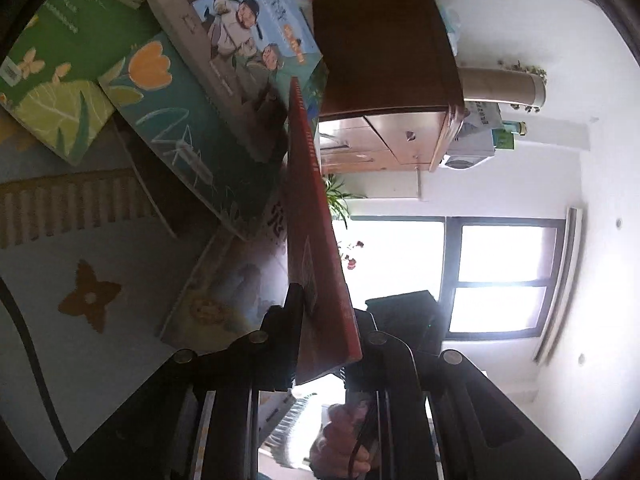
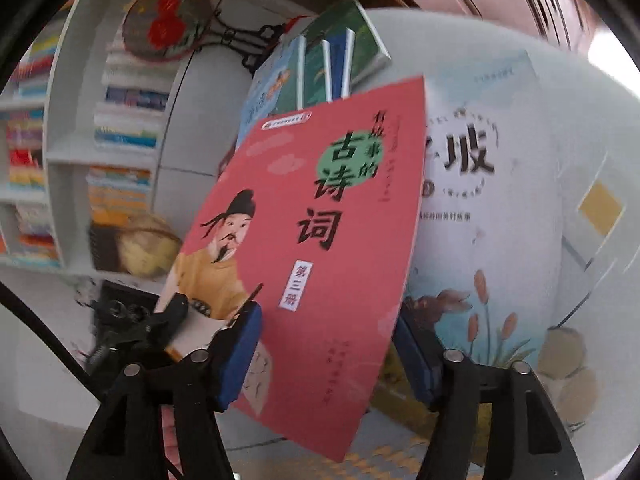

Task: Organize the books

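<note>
In the left wrist view a thin red book shows edge-on, and my left gripper is shut on its lower end. The right wrist view faces the red book's cover, which bears a robed figure and black characters. That cover stands tilted between the blue pads of my right gripper, whose jaws stand wide and do not press on it. My left gripper grips the book's lower left corner.
A green book, a teal tulip book and a blue cartoon book lie overlapped. A white book with reeds lies behind the red one. Several books stand upright. A bookshelf is at left, a brown cabinet nearby.
</note>
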`<act>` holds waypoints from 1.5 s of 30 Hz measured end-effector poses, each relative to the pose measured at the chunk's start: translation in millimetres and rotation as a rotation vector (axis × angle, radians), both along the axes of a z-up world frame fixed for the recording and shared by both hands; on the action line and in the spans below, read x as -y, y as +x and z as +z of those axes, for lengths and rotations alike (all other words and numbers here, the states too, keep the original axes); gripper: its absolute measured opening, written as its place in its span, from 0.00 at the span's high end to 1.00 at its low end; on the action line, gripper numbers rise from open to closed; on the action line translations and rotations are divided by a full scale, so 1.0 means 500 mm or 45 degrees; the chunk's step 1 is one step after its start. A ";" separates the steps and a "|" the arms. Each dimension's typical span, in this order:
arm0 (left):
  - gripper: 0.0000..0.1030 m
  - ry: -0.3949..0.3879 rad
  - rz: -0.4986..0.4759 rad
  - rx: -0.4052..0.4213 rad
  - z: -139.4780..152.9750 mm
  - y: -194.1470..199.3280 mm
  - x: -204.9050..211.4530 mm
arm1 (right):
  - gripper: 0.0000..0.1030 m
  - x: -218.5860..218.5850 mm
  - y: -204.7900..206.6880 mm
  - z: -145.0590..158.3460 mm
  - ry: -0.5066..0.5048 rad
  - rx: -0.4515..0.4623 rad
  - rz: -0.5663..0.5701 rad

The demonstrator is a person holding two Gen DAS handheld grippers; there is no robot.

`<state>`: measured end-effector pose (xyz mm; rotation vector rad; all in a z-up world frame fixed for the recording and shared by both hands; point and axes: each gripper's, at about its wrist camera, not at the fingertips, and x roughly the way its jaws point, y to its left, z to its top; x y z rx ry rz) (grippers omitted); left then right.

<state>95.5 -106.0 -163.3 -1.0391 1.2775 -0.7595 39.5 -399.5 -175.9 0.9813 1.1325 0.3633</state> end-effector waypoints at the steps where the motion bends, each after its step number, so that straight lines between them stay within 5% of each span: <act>1: 0.88 -0.013 0.008 -0.023 -0.009 -0.001 0.001 | 0.34 0.002 -0.003 -0.014 0.048 -0.019 -0.028; 7: 0.89 -0.110 0.066 -0.143 -0.041 0.004 -0.029 | 0.35 0.011 -0.041 -0.056 0.338 -0.075 -0.098; 12: 0.89 -0.082 0.050 -0.147 -0.045 0.018 -0.016 | 0.36 0.009 -0.058 -0.047 0.341 -0.069 -0.089; 15: 0.89 0.053 0.034 -0.086 -0.029 0.021 -0.009 | 0.66 0.017 -0.056 -0.042 0.226 -0.073 -0.123; 17: 0.90 0.206 -0.002 -0.014 -0.014 0.022 -0.002 | 0.77 0.022 -0.053 -0.037 0.198 -0.059 -0.134; 19: 0.90 0.373 -0.055 0.064 0.003 0.019 0.018 | 0.77 0.019 -0.052 -0.016 0.086 -0.037 -0.118; 25: 0.87 0.761 -0.185 0.369 0.067 -0.008 0.096 | 0.77 -0.059 -0.031 0.107 -0.549 0.146 0.113; 35: 0.83 0.900 -0.226 0.604 0.118 -0.052 0.136 | 0.77 -0.139 -0.059 0.198 -1.114 0.418 0.320; 45: 0.81 0.954 -0.085 0.727 0.210 -0.089 0.067 | 0.77 -0.192 -0.075 0.285 -1.144 0.627 0.423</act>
